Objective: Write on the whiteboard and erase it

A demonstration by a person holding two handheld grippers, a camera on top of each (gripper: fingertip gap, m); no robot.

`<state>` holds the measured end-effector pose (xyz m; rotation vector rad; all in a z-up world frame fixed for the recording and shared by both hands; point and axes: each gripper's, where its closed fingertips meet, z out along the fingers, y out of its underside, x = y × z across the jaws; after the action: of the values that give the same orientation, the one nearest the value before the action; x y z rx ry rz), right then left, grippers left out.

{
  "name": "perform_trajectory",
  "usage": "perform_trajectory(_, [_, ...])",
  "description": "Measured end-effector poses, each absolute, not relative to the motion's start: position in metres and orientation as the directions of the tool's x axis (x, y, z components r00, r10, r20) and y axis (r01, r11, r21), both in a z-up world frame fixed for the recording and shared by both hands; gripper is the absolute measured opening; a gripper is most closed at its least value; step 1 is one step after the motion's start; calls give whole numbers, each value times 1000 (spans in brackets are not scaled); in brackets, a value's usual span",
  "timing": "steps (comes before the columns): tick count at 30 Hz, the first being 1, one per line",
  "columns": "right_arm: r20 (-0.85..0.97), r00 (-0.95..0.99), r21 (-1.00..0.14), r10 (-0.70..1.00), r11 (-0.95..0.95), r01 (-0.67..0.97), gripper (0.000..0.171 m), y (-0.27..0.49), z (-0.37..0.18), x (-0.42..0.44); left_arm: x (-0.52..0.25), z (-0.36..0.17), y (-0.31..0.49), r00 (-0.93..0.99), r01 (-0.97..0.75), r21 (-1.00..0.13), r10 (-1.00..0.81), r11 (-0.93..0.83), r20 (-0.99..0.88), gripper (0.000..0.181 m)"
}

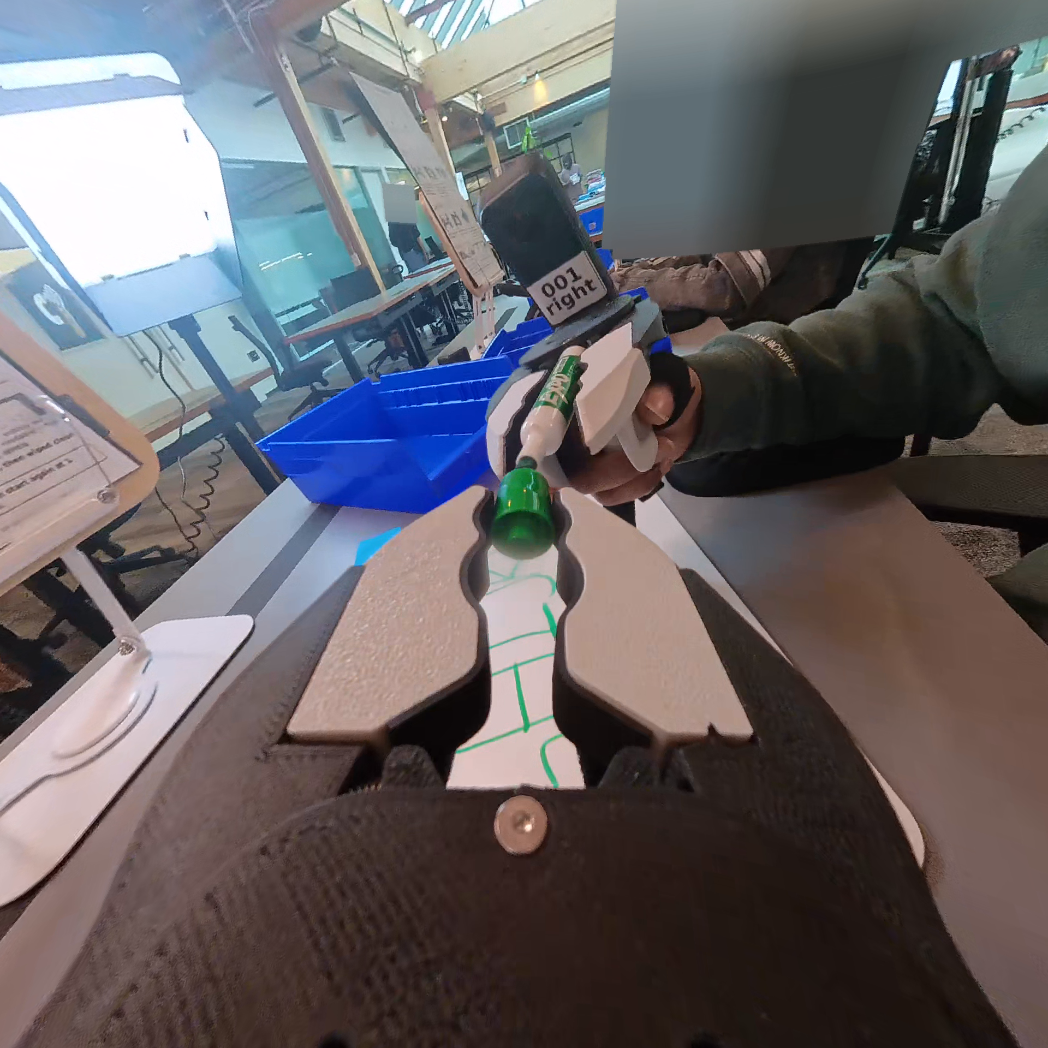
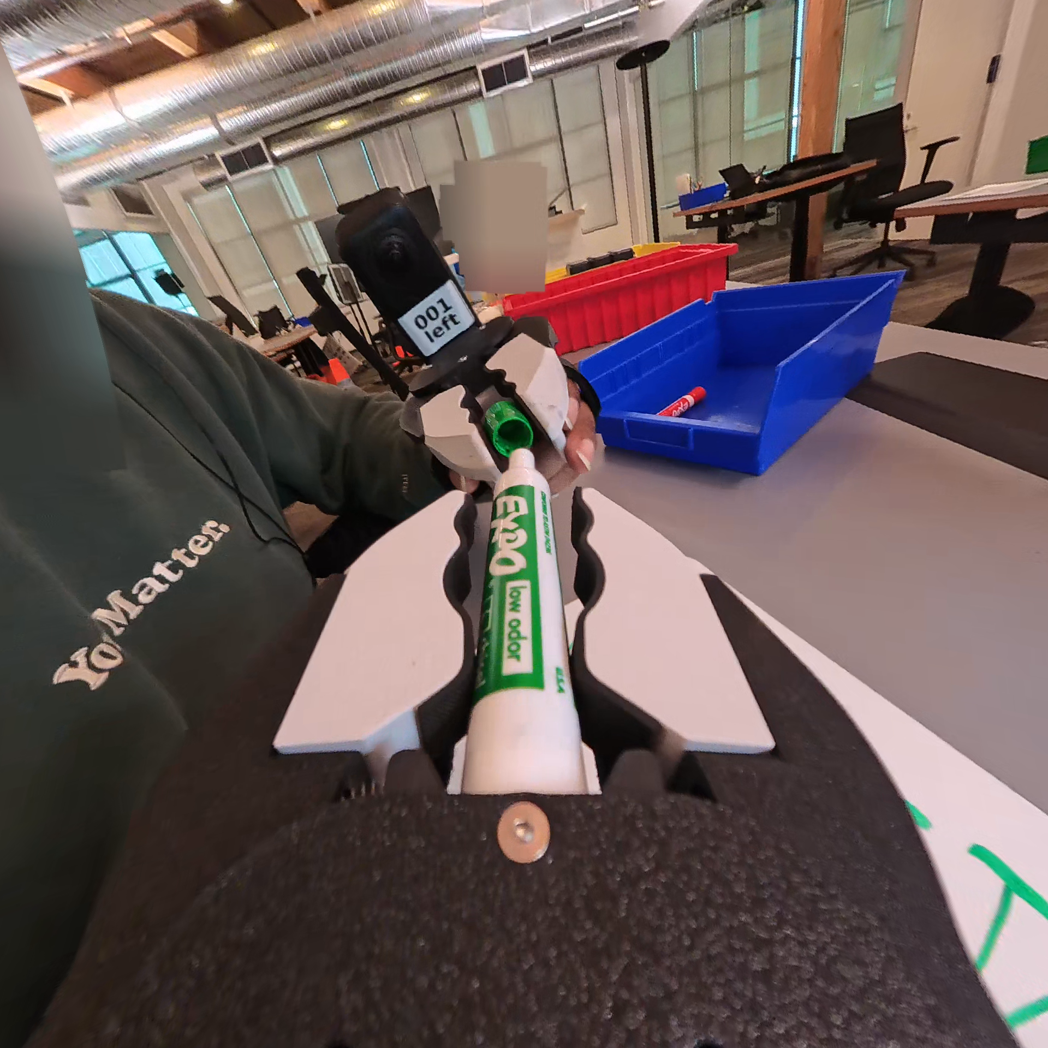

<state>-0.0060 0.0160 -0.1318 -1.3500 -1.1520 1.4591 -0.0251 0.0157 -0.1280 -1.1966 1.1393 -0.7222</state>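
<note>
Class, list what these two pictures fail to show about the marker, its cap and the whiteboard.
- Marker tip: in both views, hidden by the green cap.
- Whiteboard drawing: left wrist view shows a strip between the left tool fingers; right wrist view cuts it at the edge.
- Eraser: in neither view.

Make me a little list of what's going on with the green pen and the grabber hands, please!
left gripper: shut on the green cap
right gripper: shut on the green marker
marker tip: at the cap's open end, not fully in
whiteboard: flat on the grey table, green lines on it
blue bin: on the table, a red marker lying inside
red bin: behind the blue one
eraser: not visible
</note>
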Motion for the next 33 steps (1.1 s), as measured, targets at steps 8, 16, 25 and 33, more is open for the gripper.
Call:
perform_trajectory(8, [-308, -148, -951, 940, -303, 58, 34, 1, -140, -14, -6, -137, 7, 233, -160, -941, -915, 299, -331, 19])
perform_trajectory(16, [-579, -243, -810, 778, -584, 57, 32, -9, -155, -18, -6, -162, -5, 130, -318, -834, -851, 451, -509, 19])
perform_trajectory(25, [-669, -288, -716, 686, -698, -1, 32, -8, -159, -20, -2, -168, 0, 129, -394, -755, -782, 524, -610, 19])
perform_trajectory(33, [-305, -129, -950, 944, -292, 112, 53, 11, -151, 2, 1, -153, 7, 143, -316, -845, -858, 432, -492, 19])
